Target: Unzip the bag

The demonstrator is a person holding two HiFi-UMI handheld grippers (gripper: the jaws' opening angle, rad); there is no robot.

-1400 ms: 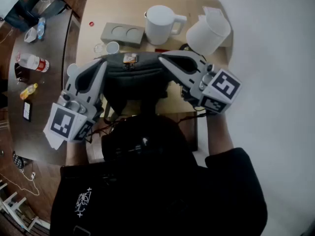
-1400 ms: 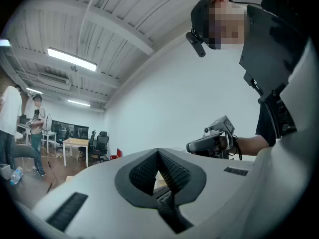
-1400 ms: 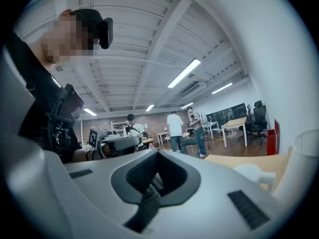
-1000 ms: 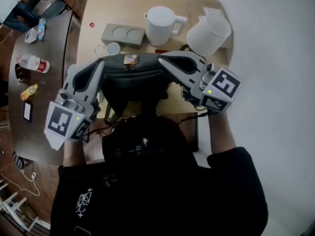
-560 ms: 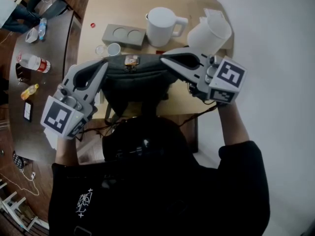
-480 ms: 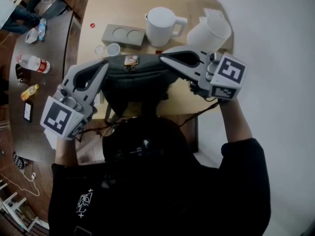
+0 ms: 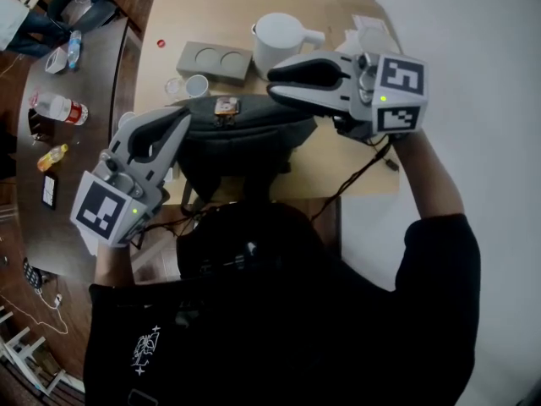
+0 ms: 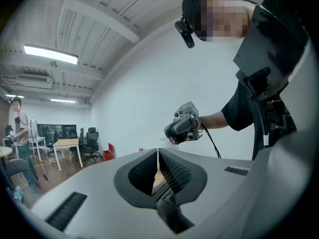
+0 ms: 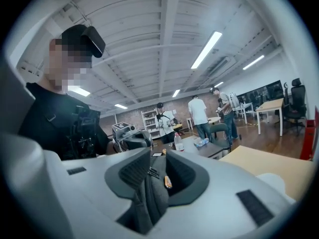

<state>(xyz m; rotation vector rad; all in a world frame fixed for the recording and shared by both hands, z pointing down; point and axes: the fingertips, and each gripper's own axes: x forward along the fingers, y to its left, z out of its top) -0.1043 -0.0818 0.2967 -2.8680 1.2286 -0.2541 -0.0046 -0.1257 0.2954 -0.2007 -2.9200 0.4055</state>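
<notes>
A grey bag (image 7: 245,134) with a small orange tag (image 7: 224,106) lies on the wooden table (image 7: 211,11). My left gripper (image 7: 179,123) is at the bag's left end, and in the left gripper view its jaws (image 8: 158,156) are shut on a fold of grey bag fabric (image 8: 167,208). My right gripper (image 7: 277,79) hangs above the bag's right end, in front of the white pitcher. Its jaws have just been opening. In the right gripper view my right gripper (image 9: 158,156) stands open; the bag (image 9: 149,195) and orange tag (image 9: 168,182) show in the gap, and the pads do not press on them.
A white pitcher (image 7: 275,36) and a grey block with two round recesses (image 7: 211,57) stand behind the bag. A second white jug (image 7: 365,34) is mostly hidden by my right gripper. Small cups (image 7: 194,85) sit at the left. A dark side table (image 7: 84,83) holds bottles. People (image 9: 199,114) stand far off.
My right gripper has let go of the bag's right end, opened, and lifted toward the pitcher. My left gripper has stayed shut at the bag's left end.
</notes>
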